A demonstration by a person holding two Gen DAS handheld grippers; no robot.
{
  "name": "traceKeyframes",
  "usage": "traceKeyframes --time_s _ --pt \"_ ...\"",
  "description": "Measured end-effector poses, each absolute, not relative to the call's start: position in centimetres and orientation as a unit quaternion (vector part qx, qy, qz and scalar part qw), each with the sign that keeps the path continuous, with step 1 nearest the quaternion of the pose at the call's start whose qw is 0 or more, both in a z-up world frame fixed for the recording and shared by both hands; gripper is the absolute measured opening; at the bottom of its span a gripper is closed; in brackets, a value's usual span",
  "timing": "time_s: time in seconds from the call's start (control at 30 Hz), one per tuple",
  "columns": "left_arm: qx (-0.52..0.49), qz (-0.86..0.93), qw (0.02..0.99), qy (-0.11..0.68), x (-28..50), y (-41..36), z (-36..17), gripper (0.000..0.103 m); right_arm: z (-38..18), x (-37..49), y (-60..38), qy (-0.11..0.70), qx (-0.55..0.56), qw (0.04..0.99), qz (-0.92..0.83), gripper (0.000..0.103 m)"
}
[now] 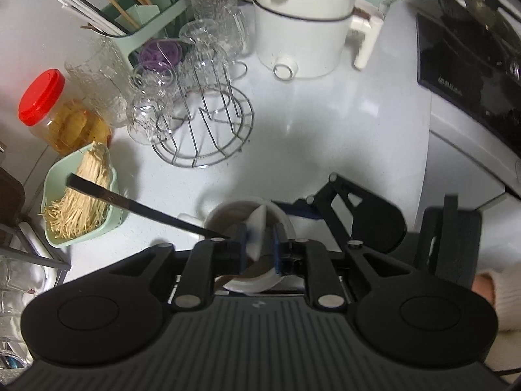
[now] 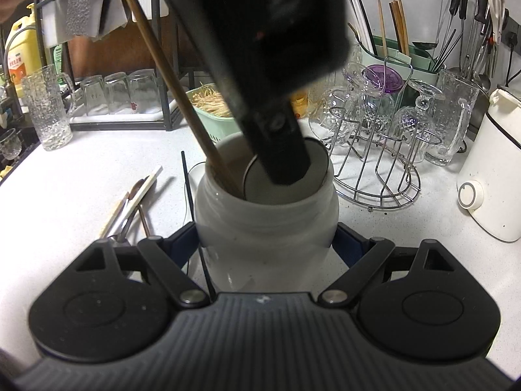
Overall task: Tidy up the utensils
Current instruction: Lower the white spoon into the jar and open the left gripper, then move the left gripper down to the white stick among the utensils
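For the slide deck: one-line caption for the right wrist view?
Right gripper clamps the white jar while the left gripper reaches into its mouth beside a brown chopstick.

Ahead of your left gripper [image 1: 259, 244], bare counter [image 1: 325, 137] lies open; the wire glass rack [image 1: 208, 130] and white cooker [image 1: 302, 39] block beyond it.

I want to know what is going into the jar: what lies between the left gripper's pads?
A white utensil stands between the pads of the left gripper, over the mouth of the white jar. The left wrist view shows it.
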State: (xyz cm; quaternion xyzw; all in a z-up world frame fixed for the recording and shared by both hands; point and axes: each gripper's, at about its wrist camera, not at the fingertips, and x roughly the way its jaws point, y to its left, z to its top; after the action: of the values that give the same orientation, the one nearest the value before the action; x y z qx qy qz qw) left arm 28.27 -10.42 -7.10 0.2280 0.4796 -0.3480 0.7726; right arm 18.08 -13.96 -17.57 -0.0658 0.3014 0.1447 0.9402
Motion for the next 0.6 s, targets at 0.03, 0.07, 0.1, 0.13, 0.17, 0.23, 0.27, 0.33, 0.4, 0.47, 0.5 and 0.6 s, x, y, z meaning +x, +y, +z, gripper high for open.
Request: traceKeyframes --time_s 0.03,0.07,0.1,0.13,0.17,0.23,0.27,0.33,0.4,0.47,0.5,0.6 --pt "0.219 -0.346 0.778 0.476 28.4 -10.3 -6.7 0.027 -17.6 18.1 -14.0 0.301 -0.066 0.94 0.145 0.09" --pt "0.206 -0.343 0.784 0.474 28.6 -10.2 -6.4 0.027 -17.6 18.0 -14.0 0.301 -0.064 0.94 0.145 0.09" --pt "0.191 -0.34 0.789 0.475 28.8 -10.1 -6.0 0.028 -17.6 18.0 -14.0 0.3 -0.063 0.941 0.145 0.09" --pt "0.176 -0.338 0.793 0.475 29.1 -10.2 -5.6 0.028 -17.6 18.0 -14.0 0.299 -0.063 0.941 0.145 0.09" --pt "0.165 -0.337 0.797 0.473 29.2 -10.3 -5.2 0.028 -17.6 18.0 -14.1 0.3 -0.062 0.941 0.145 0.09" --pt "0.152 -0.336 0.805 0.465 29.2 -10.4 -4.4 0.028 -17.5 18.1 -14.0 0.301 -0.061 0.941 0.144 0.09" --pt "0.146 -0.337 0.808 0.461 29.1 -10.4 -4.0 0.028 -17.5 18.1 -14.1 0.301 -0.061 0.941 0.143 0.09" --pt "0.135 -0.334 0.815 0.453 29.1 -10.3 -3.2 0.028 -17.6 18.0 -14.2 0.3 -0.059 0.941 0.143 0.09" --pt "0.125 -0.325 0.825 0.445 29.1 -10.1 -2.5 0.028 -17.5 18.1 -14.2 0.3 -0.059 0.941 0.143 0.09" --pt "0.125 -0.312 0.836 0.435 28.9 -9.8 -1.6 0.028 -17.5 18.1 -14.2 0.3 -0.059 0.941 0.142 0.09" --pt "0.127 -0.307 0.844 0.422 28.5 -9.6 -1.0 0.028 -17.5 18.1 -14.2 0.3 -0.059 0.941 0.143 0.09" --pt "0.103 -0.295 0.862 0.399 27.6 -8.5 0.7 0.028 -17.5 18.1 -14.2 0.3 -0.059 0.942 0.142 0.09"
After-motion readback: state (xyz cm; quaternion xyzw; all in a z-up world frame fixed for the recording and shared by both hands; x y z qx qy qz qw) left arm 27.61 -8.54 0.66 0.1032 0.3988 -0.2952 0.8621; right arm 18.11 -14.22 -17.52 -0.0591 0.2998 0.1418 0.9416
